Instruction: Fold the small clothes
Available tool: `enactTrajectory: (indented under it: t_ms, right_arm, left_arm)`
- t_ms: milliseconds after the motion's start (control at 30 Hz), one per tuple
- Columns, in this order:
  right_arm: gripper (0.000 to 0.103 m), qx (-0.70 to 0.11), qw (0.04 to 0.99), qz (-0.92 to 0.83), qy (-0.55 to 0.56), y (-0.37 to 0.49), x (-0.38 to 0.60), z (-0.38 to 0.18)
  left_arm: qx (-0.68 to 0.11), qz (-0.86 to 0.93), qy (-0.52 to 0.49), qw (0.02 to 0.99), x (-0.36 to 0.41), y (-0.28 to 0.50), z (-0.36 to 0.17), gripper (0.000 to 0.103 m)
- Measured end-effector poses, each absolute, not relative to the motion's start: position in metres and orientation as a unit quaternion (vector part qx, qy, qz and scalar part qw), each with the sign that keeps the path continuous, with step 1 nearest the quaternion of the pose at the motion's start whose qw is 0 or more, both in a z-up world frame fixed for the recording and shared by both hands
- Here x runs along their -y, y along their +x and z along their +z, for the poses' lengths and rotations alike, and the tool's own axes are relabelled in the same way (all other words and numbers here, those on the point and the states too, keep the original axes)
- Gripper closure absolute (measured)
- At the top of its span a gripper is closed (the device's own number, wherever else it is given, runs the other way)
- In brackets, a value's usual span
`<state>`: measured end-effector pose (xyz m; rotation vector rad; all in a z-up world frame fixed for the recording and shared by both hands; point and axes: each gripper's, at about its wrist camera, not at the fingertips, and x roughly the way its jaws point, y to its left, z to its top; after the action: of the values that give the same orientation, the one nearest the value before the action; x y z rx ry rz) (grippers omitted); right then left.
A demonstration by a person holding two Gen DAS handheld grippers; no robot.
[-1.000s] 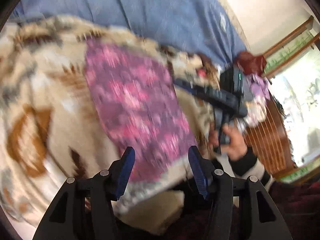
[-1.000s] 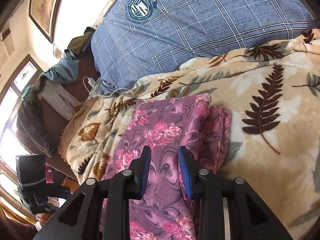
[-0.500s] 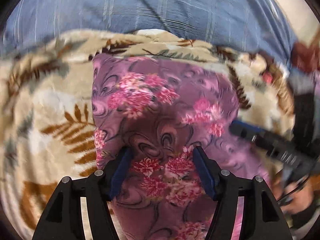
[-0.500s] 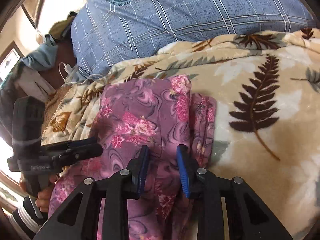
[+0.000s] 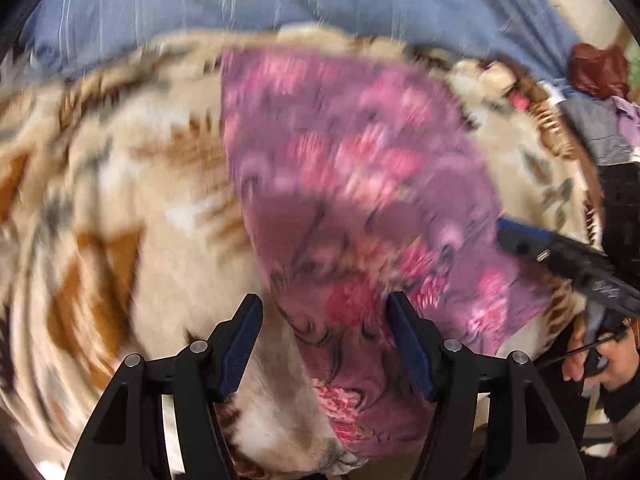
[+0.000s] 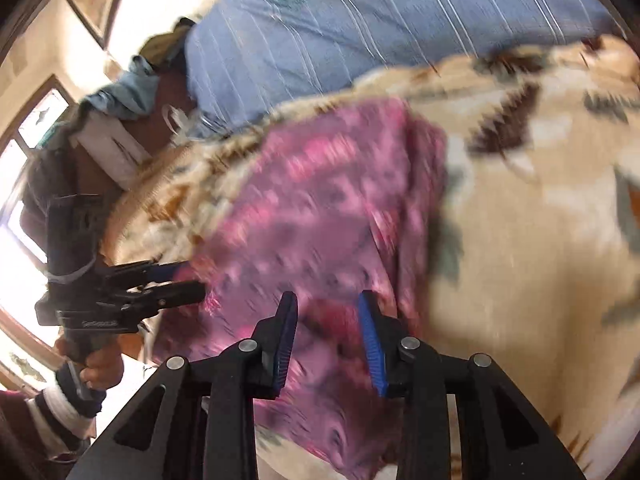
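A purple garment with pink flowers (image 5: 360, 200) lies folded on the beige leaf-print blanket (image 5: 120, 200); it also shows in the right wrist view (image 6: 312, 216). My left gripper (image 5: 324, 312) is open, its blue pads over the garment's near left corner. My right gripper (image 6: 328, 312) is open over the garment's near right part. In the left wrist view the right gripper (image 5: 560, 256) reaches in from the right. In the right wrist view the left gripper (image 6: 160, 284) sits at the garment's left edge. Both views are motion-blurred.
A blue checked pillow (image 6: 380, 20) lies behind the blanket. The blanket's edge drops off close to me (image 5: 280, 452). Clothes are piled on a dark headboard (image 6: 120, 92) at the left. A window (image 6: 24, 216) is beyond.
Both grippers have pulled back toward the garment's near end and both views have swung. The right gripper's jaws stand wider apart than before. The garment lies as it did.
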<state>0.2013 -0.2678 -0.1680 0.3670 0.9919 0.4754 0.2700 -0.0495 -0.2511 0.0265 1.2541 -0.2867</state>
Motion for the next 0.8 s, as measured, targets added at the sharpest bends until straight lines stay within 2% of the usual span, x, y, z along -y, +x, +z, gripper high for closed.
enactTrajectory:
  t_ms: [233,267,333,367,400,433,500,600,800]
  right_arm:
    - [0.068,-0.482,0.844,0.194,0.137,0.200,0.259,-0.153]
    - [0.065,-0.481,0.845,0.186,0.142,0.196,0.262,-0.147]
    - [0.050,-0.480,0.851,0.164,0.138,0.187,0.266,-0.138]
    - [0.036,-0.483,0.855,0.145,0.124,0.181,0.267,-0.134]
    - [0.027,-0.485,0.859,0.123,0.105,0.174,0.267,-0.130]
    - [0.024,-0.487,0.864,0.101,0.080,0.167,0.265,-0.126]
    - [0.012,-0.493,0.868,0.059,0.030,0.154,0.260,-0.120]
    - [0.004,-0.482,0.876,0.018,-0.006,0.131,0.251,-0.108]
    - [0.001,-0.464,0.885,0.034,-0.002,0.098,0.247,-0.086]
  left_arm:
    - [-0.590,-0.104,-0.002,0.801,0.048,0.256,-0.244,0.034]
    - [-0.589,-0.097,-0.009,0.802,0.046,0.252,-0.239,0.034]
    - [-0.580,-0.080,-0.007,0.811,0.045,0.240,-0.227,0.034]
    - [-0.572,-0.071,0.002,0.817,0.047,0.234,-0.221,0.034]
    - [-0.563,-0.058,0.016,0.824,0.051,0.225,-0.214,0.034]
    - [-0.553,-0.045,0.032,0.831,0.056,0.216,-0.209,0.034]
    - [-0.532,-0.027,0.056,0.845,0.068,0.197,-0.198,0.034]
    - [-0.516,-0.020,0.066,0.854,0.084,0.168,-0.188,0.034]
    - [-0.485,-0.018,0.061,0.872,0.092,0.122,-0.170,0.034]
